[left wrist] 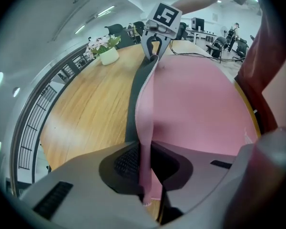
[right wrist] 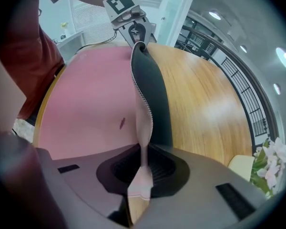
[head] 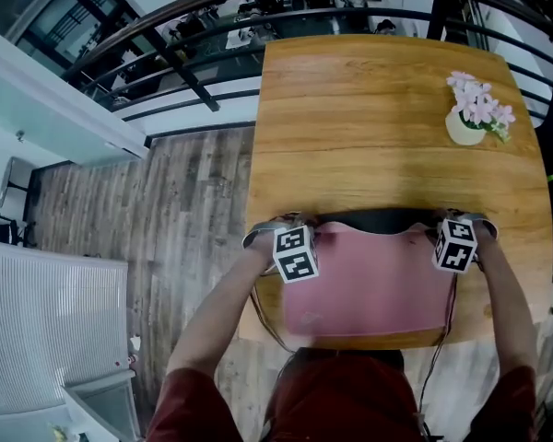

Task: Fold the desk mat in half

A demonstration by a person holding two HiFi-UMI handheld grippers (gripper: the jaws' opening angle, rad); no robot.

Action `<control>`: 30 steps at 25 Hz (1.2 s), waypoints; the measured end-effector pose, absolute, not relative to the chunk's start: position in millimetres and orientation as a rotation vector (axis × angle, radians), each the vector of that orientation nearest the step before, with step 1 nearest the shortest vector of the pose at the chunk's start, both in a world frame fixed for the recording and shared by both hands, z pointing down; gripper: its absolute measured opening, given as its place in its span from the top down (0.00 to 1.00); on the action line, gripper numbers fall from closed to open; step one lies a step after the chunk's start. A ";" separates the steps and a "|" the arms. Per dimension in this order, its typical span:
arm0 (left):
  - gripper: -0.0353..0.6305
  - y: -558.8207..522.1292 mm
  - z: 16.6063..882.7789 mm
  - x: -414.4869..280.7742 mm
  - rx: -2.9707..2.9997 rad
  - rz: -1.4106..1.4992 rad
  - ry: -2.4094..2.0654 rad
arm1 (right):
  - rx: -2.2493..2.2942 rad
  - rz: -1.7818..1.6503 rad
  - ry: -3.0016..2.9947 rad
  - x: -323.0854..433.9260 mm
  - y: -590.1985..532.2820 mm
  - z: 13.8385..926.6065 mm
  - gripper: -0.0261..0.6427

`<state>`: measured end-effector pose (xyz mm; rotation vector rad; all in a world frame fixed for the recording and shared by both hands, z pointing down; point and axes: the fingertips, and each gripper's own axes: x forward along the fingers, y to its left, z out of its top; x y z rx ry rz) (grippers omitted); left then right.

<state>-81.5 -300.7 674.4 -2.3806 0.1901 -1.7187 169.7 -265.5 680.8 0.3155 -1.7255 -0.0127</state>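
Note:
A pink desk mat (head: 373,284) with a black underside lies on the near part of the wooden table (head: 378,127). Its far edge is lifted, showing a black strip (head: 378,219). My left gripper (head: 290,233) is shut on the mat's far left corner; in the left gripper view the pink edge (left wrist: 145,142) runs up between the jaws (left wrist: 148,185). My right gripper (head: 461,228) is shut on the far right corner; the mat's edge (right wrist: 145,113) stands pinched in its jaws (right wrist: 140,178). Each gripper view shows the other gripper at the far end of the raised edge.
A white pot of pink flowers (head: 477,110) stands at the table's far right. A curved black railing (head: 212,26) runs beyond the table's far edge. Plank floor (head: 166,201) lies to the left. The person's red shirt (head: 350,399) is at the near edge.

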 end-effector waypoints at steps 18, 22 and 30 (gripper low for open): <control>0.87 -236.9 682.3 -84.2 -2.280 -1.755 0.183 | 0.321 -0.054 -1.659 174.6 -202.0 689.1 0.89; 0.87 -220.0 681.8 -86.7 -2.264 -1.764 0.166 | 0.327 -0.058 -1.648 172.5 -183.9 689.4 0.89; 0.88 -185.4 680.5 -93.0 -2.262 -1.744 0.161 | 0.348 -0.047 -1.631 167.1 -148.7 687.9 0.89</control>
